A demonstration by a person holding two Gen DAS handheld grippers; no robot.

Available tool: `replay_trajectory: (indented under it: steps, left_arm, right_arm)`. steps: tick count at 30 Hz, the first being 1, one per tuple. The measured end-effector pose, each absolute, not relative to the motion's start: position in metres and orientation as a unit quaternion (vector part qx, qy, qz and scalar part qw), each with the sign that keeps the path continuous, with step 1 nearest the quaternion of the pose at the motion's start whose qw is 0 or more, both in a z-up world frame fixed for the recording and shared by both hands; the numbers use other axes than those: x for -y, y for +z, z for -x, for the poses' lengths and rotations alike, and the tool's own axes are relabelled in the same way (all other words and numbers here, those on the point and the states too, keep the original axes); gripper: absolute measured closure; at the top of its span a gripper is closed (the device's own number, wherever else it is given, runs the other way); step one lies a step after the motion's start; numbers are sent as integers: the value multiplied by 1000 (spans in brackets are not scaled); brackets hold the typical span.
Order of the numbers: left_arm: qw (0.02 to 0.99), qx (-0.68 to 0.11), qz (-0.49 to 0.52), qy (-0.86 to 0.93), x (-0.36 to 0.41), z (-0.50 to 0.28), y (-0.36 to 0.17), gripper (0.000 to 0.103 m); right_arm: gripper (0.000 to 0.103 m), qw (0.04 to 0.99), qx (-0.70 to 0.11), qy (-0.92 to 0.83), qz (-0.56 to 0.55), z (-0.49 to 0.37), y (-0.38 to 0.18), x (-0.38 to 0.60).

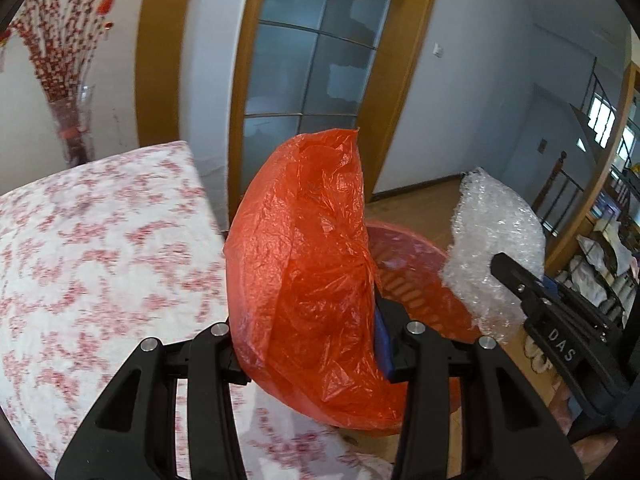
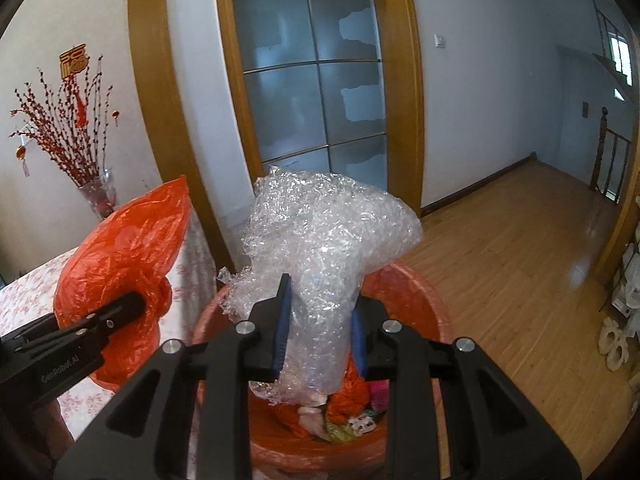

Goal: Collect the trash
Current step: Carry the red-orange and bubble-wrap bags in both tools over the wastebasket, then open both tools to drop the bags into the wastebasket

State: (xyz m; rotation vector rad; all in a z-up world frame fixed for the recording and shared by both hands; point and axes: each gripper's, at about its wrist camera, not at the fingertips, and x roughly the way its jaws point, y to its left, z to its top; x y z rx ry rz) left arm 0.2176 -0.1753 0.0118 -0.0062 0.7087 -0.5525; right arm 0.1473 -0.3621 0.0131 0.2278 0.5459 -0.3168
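Your left gripper [image 1: 316,344] is clamped on a crumpled orange plastic bag [image 1: 304,264]; the jaws stand partly apart with the bag bunched between the blue pads [image 1: 382,344], and most of the bag billows up above the fingertips. It hangs beside the red bin [image 2: 400,292], on the side where the table with the floral cloth [image 1: 100,248] stands, over the table's edge.

Your right gripper [image 2: 320,320] is clamped on a wad of clear bubble wrap [image 2: 328,232]; the jaws are narrower, squeezing the wad's lower neck between the pads while the bulk spreads out above them. This wad hangs directly over the bin's mouth, its lower end reaching down toward the bin's rim.

The bin is lined with an orange bag and already holds mixed scraps [image 2: 344,412] at its bottom: orange plastic, pale and coloured wrappers.
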Motion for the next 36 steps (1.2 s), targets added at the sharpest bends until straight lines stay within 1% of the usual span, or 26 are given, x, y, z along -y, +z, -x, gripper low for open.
replay_trajectory:
  steps: [12,26,28,31,33,36]
  left_arm:
    - [887,-362,-18,-287,216,-224,-8,59]
    - [878,-377,-31,-294,235,-226,-22,59]
    - [877,-379,-31,-294,236,-227,-23,59]
    - [876,-381,-30,-292,235,-228,-25,53]
    - [876,-384,-30,-289,234,-228,-27,46]
    - [877,-387,-29,-283,230,-230,-28,41]
  right_arm:
    - [77,934,-281,-170,-139,-151,-9,389]
    - [76,931,-289,-161,-154,-164,-18,398]
    - [74,930,-289,-159,-159,-166,-18,401]
    - [71,930,-288,-154,-169,-167,-19,405]
    - [64,929,-289,-151,-176,-168,-21,408]
    - [56,927,-290,-149,-185,-168,-23,411]
